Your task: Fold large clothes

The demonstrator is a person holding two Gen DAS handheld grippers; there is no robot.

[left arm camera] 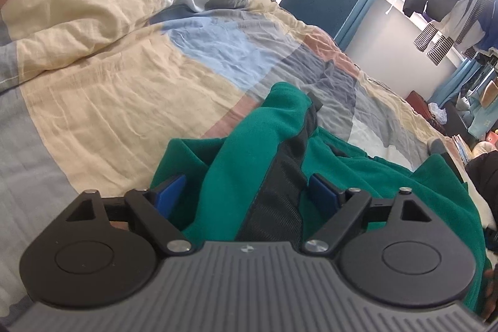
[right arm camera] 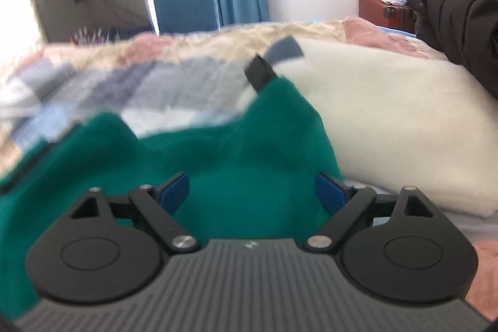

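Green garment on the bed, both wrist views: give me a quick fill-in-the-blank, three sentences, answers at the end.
1. The garment lying on the patchwork quilt is ____ in colour.
2. In the left wrist view, the left tool has its blue pads standing ____, one on each side of a raised fold of the garment.
3. In the right wrist view, beside the garment to the right lies a ____ pillow.

Missing words: green; apart; white
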